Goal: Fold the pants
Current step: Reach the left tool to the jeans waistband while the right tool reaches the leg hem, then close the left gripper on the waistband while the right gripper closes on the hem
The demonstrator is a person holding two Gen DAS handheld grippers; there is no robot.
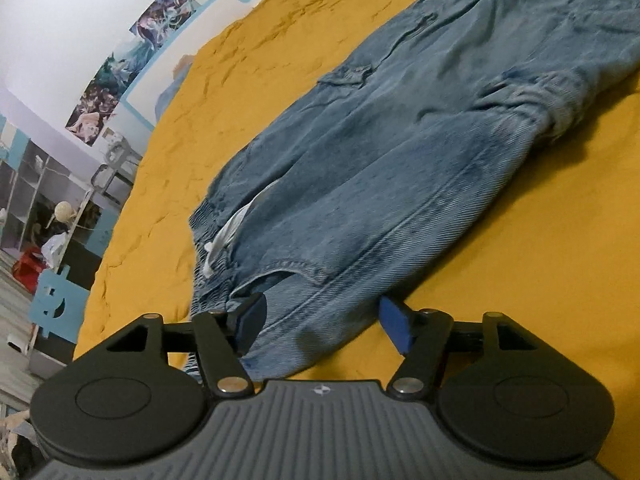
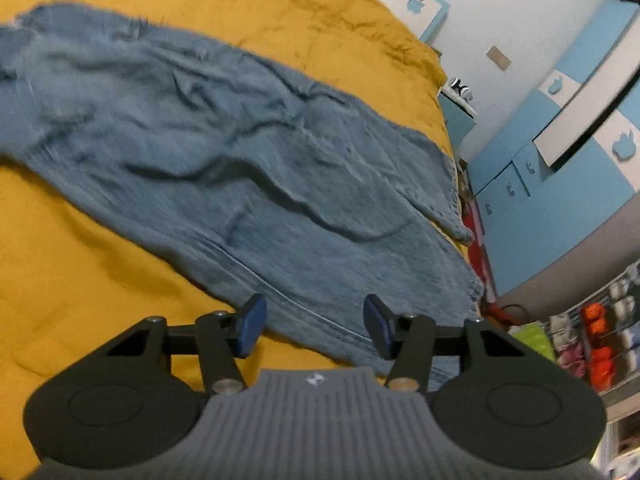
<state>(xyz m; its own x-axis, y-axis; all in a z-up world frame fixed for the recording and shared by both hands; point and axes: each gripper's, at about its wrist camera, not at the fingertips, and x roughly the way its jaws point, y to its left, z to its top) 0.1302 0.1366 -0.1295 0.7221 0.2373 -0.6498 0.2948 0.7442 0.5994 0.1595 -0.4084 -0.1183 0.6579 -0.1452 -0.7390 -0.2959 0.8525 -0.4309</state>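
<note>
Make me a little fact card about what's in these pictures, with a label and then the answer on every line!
Clothing: blue denim pants, lying on the bed
Bed cover: yellow blanket
Drawstring: white cord at the waistband
Left gripper: open, at the waist end
Right gripper: open, at the leg edge
Folding: not started

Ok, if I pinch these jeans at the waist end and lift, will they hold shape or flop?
Likely flop: the jeans lie limp and creased on the yellow bedspread. Probably heavyish, since the denim looks thick, with cargo pockets. The left gripper is open at the waist end and the right gripper at the legs, so lifting both ends should limit sag.
</note>
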